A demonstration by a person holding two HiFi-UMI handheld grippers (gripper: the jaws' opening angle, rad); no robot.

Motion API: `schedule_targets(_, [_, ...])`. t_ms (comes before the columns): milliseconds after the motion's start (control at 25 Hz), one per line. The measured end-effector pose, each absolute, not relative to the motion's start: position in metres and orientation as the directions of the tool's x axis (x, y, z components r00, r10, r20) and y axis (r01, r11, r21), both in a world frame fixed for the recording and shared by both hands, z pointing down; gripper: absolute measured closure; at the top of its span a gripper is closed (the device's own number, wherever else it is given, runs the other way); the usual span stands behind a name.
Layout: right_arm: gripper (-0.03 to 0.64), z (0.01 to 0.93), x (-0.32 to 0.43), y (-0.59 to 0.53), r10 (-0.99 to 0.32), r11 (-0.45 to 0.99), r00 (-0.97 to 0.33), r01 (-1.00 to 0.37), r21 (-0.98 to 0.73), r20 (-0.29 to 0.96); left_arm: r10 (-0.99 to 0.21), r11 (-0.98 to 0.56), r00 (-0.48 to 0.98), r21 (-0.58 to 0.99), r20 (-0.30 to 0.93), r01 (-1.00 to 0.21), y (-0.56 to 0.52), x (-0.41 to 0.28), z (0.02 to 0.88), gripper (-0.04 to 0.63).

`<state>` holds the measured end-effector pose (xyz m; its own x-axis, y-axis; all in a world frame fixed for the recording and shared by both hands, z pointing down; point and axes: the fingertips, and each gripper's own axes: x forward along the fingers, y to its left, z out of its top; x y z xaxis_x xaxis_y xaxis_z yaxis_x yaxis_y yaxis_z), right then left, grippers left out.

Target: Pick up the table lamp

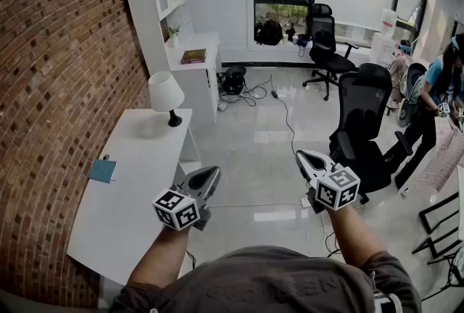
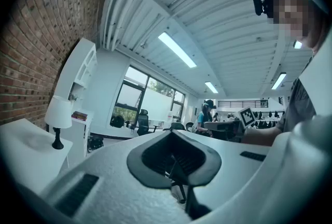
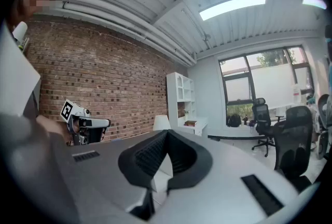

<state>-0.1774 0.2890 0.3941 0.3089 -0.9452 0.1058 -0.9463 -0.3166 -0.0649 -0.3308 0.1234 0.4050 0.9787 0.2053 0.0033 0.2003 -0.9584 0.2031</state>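
Note:
The table lamp [image 1: 166,96], with a white shade on a small black base, stands at the far end of the white desk [image 1: 127,195] by the brick wall. It also shows in the left gripper view as the lamp [image 2: 58,114], far off at the left, and in the right gripper view as the lamp [image 3: 161,122], just over the jaws. My left gripper [image 1: 212,172] hangs off the desk's right edge, well short of the lamp, jaws shut and empty [image 2: 171,132]. My right gripper [image 1: 301,155] is over the floor further right, its jaws meeting with nothing in them [image 3: 166,132].
A blue notebook [image 1: 102,171] lies on the desk near the wall. A white shelf unit [image 1: 163,7] with a lower counter stands behind the desk. A black office chair [image 1: 362,123] is on the right, cables trail over the floor, and a person [image 1: 435,101] stands at far right.

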Motion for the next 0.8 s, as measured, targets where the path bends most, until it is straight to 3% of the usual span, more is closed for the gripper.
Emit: schedule_targets(800, [0.624, 0.388, -0.15, 0.322, -0.963, -0.258, 0.253, -0.965, -0.04, 0.096, 0.176, -0.967, 0.984, 0.184, -0.003, 0.174, 0.167, -0.297, 0.397, 0.594])
